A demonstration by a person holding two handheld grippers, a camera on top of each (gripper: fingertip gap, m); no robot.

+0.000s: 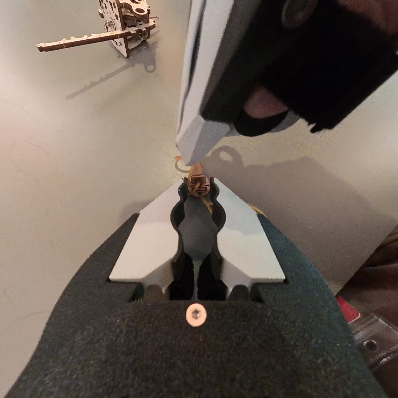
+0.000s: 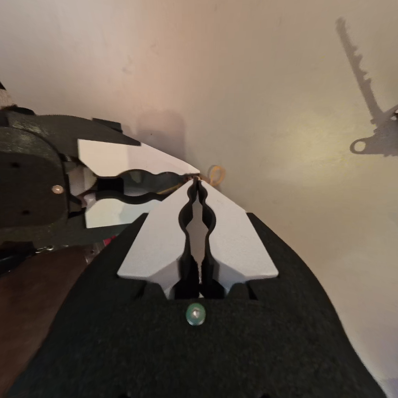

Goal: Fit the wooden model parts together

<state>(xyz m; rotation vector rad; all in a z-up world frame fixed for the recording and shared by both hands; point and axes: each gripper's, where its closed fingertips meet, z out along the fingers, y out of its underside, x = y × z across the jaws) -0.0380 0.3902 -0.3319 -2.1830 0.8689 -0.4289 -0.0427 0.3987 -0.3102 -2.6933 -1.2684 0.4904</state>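
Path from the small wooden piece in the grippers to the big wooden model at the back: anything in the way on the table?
Nothing visible. The small wooden piece sits in the left gripper, with the right gripper pinching its far end. The table between it and the wooden model shows only shadows. The right gripper's body hides the table to its right.

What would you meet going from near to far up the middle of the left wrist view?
Copper-coloured screw head → left gripper with its white fingers → small brown wooden part held at the tips → right gripper's white fingers coming down from above.
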